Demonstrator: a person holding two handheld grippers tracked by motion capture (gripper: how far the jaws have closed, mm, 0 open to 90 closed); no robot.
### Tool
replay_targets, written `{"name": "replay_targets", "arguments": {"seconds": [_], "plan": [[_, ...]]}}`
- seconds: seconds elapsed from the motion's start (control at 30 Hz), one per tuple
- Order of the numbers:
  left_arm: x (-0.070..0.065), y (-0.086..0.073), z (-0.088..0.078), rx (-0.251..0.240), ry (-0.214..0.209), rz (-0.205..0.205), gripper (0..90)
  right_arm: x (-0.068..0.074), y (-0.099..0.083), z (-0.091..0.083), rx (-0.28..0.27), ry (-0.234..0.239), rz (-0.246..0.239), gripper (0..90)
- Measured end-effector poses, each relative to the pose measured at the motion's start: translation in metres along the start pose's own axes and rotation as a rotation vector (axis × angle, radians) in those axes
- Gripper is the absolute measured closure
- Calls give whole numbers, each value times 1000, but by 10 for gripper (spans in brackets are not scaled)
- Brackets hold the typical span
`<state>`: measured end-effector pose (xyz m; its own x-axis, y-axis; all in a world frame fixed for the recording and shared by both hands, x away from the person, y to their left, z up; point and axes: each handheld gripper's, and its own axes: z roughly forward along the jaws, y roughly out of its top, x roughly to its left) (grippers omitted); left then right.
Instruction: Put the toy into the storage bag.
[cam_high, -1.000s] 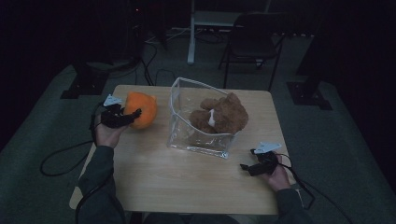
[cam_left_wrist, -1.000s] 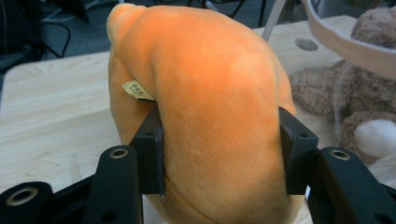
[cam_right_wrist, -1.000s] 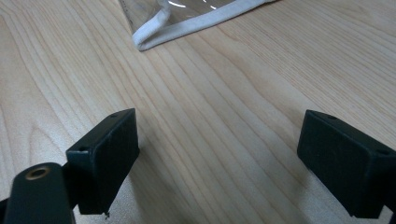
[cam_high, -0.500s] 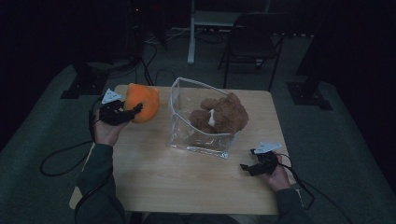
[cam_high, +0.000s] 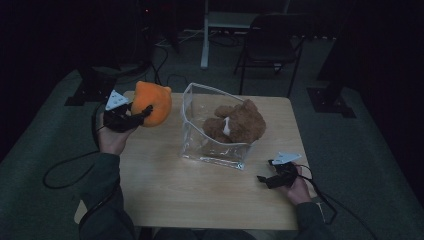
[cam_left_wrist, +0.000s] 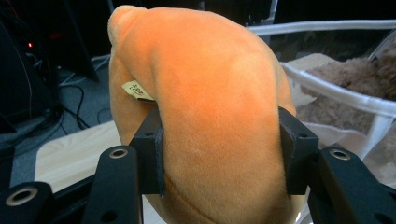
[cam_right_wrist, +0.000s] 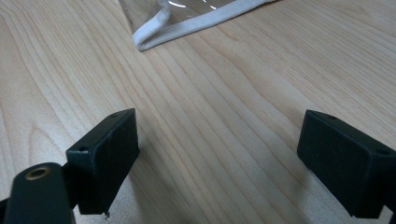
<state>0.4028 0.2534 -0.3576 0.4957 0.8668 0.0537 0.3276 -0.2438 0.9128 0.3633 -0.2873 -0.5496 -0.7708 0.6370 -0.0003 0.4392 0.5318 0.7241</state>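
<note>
A: Dim room, dark floor, cables trailing; pale wooden table (cam_high: 200, 190) in the middle, a chair on the far side. What's in hand?

B: Left gripper (cam_high: 145, 111) is clamped on an orange plush toy (cam_high: 152, 103), held off the table at the far left corner, just beside the clear bin (cam_high: 195, 107). In the left gripper view both pads (cam_left_wrist: 150, 149) press into the orange plush toy's (cam_left_wrist: 210, 116) flanks, and the pile bulges around them.

A: And the bin?

B: Clear-walled with a white rim, tilted open. A brown teddy bear (cam_high: 240, 125) already lies inside.

A: Right side?

B: Right gripper (cam_high: 264, 179) sits low at the near right of the table, jaws spread wide with nothing between them; bare wood grain and a corner of the bin's rim (cam_right_wrist: 196, 23) ahead of it.

A: How will the toy handle?

B: Judging by looks: light, soft, squashy. It gives under the pads rather than resisting, so a shallow pinch could slide off the fur. The grip across the widest part of the body looks sound. No breakage worry; a small paper tag (cam_left_wrist: 135, 89) hangs at its side, not worth grabbing.

A: Risk?

B: Likely snagging the bin's rim on the way over. The wall looks thin and could shift if nudged.
</note>
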Motion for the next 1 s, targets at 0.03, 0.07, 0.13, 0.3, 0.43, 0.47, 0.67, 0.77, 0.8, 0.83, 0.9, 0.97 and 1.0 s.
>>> {"name": "replay_targets", "arguments": {"seconds": [0.03,0.07,0.13,0.3,0.43,0.47,0.67,0.77,0.8,0.83,0.9,0.97,1.0], "plan": [[-1,3,-3,-12,2,6,472,0,0,0,0,0,0,121],[-2,5,-4,-16,1,10,472,0,0,0,0,0,0,121],[-2,8,-7,-31,-3,10,472,0,0,0,-1,2,1,120],[-5,14,-12,-45,-3,25,472,0,0,0,-1,1,1,120],[-6,16,-15,-62,-5,25,472,0,0,0,-1,1,1,120],[-6,17,-16,-64,-8,26,472,0,0,0,-1,1,1,120],[-9,22,-19,-81,-12,39,472,0,0,0,0,1,2,121],[-11,26,-22,-93,-14,45,473,0,0,0,0,1,2,121],[-12,27,-22,-98,-16,45,473,0,0,0,0,1,2,120],[-13,28,-23,-101,-18,48,473,0,0,0,0,1,2,120],[-14,30,-24,-108,-19,53,473,0,0,0,-1,1,2,121],[-15,32,-25,-112,-21,57,474,0,0,0,0,1,2,121],[-16,33,-25,-115,-23,57,473,0,0,0,0,1,2,121]]}}
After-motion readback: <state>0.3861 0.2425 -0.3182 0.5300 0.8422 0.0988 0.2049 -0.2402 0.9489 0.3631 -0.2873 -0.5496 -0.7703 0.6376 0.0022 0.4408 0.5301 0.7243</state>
